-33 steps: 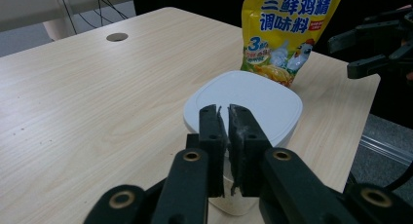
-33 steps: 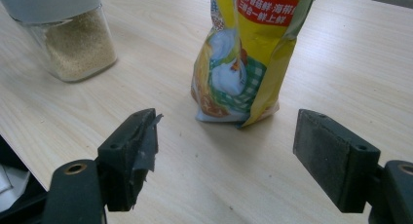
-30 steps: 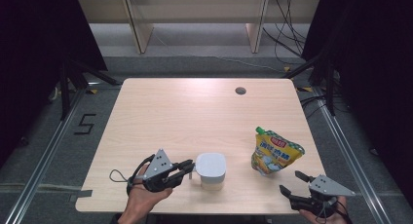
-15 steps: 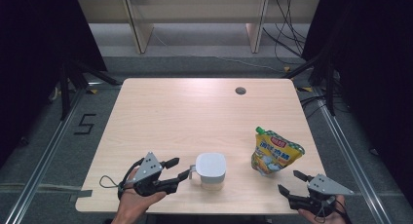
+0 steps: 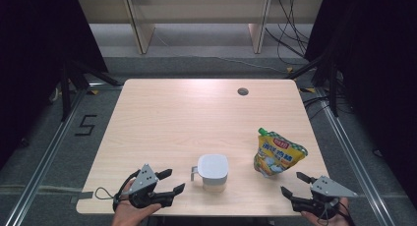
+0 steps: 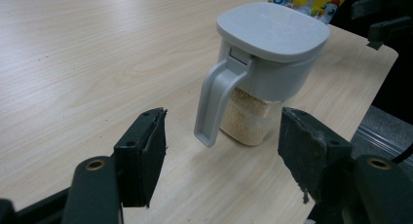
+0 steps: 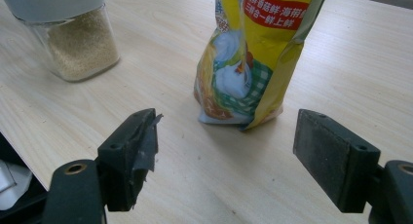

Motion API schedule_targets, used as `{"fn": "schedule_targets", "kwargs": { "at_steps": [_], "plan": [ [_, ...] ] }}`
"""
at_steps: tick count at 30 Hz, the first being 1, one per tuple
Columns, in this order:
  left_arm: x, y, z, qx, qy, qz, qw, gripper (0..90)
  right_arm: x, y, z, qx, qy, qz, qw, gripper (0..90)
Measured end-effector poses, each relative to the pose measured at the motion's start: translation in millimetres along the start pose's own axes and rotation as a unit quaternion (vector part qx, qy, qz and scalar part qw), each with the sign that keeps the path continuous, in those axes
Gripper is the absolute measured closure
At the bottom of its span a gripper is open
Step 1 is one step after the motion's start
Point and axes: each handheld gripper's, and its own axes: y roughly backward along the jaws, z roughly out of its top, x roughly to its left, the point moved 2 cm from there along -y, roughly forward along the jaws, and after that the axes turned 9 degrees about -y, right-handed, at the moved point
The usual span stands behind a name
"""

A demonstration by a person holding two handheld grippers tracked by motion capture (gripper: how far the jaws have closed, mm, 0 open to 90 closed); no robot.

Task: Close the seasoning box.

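1. one wooden table is the largest thing we see, with a small round hole near its far right corner.
2. two standing things sit near its near edge: a yellow pouch on the right, upright and printed with red and green, and a lidded jar to its left, near the middle of the near edge, well apart from the pouch.
3. we see the jar has a grey lid, a clear body holding pale grains, and a grey handle that points left toward our left gripper.
4. our left gripper lies near the near left edge, just left of the jar; its jaws have just been opening and now stand spread, with the handle ahead of the gap and neither pad touching it.
5. our right gripper rests at the near right corner, jaws spread wide and holding nothing, aimed at the foot of the pouch, which stands just beyond the pads and clear of them.
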Motion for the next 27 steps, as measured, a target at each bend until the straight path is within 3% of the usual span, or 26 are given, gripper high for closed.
{"fn": "schedule_targets", "kwargs": {
  "at_steps": [4, 5, 9, 11, 13, 15, 17, 18, 21, 22, 24, 25, 27],
  "plan": [
    [-5.3, 2.3, -7.9, 0.006, -0.006, -0.005, 0.9999, 31.5, 1.2, 0.4, -0.1, 0.002, -0.004, 0.0, 1.0, 24.9],
    [-8.5, 3.4, -12.4, 0.016, -0.01, -0.01, 0.9998, 31.0, 0.4, -0.4, 0.3, 0.002, 0.008, 0.003, 1.0, 24.6],
    [-13.0, 3.0, -18.0, 0.02, -0.008, -0.018, 0.9996, 28.8, 0.1, -0.8, 0.3, 0.002, 0.012, -0.001, 0.9999, 23.1],
    [-15.3, 1.5, -23.7, 0.032, -0.023, -0.023, 0.9989, 28.2, 0.2, -0.7, 0.4, 0.002, 0.011, -0.001, 0.9999, 22.9],
    [-16.8, -0.1, -26.4, 0.04, -0.024, -0.024, 0.9986, 26.8, 0.8, -1.0, -0.1, 0.007, 0.005, 0.002, 1.0, 22.1],
    [-16.3, -1.0, -27.4, 0.042, -0.03, -0.022, 0.9984, 26.1, 0.7, -1.4, -0.4, 0.009, 0.007, 0.001, 0.9999, 21.8],
    [-15.3, -1.0, -27.6, 0.046, -0.032, -0.024, 0.9981, 25.8, 3.1, -0.2, -1.3, 0.016, -0.008, -0.001, 0.9998, 21.7],
    [-15.8, -1.3, -28.0, 0.045, -0.027, -0.021, 0.9984, 25.7, 2.6, -0.4, -1.4, 0.017, -0.005, -0.002, 0.9998, 21.6],
    [-13.7, -1.0, -28.4, 0.049, -0.034, -0.019, 0.998, 25.5, 0.4, -2.4, -0.8, 0.012, 0.008, 0.006, 0.9999, 21.5],
    [-14.7, -1.8, -28.4, 0.043, -0.025, -0.019, 0.9986, 25.3, 0.6, -2.5, -1.4, 0.016, 0.001, 0.006, 0.9998, 21.3],
    [-13.0, -1.6, -28.7, 0.046, -0.025, -0.018, 0.9985, 24.5, -0.2, -2.7, -1.6, 0.017, 0.006, 0.001, 0.9998, 21.2],
    [-12.3, -2.4, -28.6, 0.04, -0.02, -0.014, 0.9989, 24.4, 1.5, -0.8, -2.7, 0.023, -0.012, -0.005, 0.9997, 21.0],
    [-9.5, -2.3, -29.4, 0.046, -0.029, -0.013, 0.9984, 24.0, -1.2, -2.0, -2.2, 0.017, 0.002, -0.001, 0.9999, 20.4]
  ]
}}
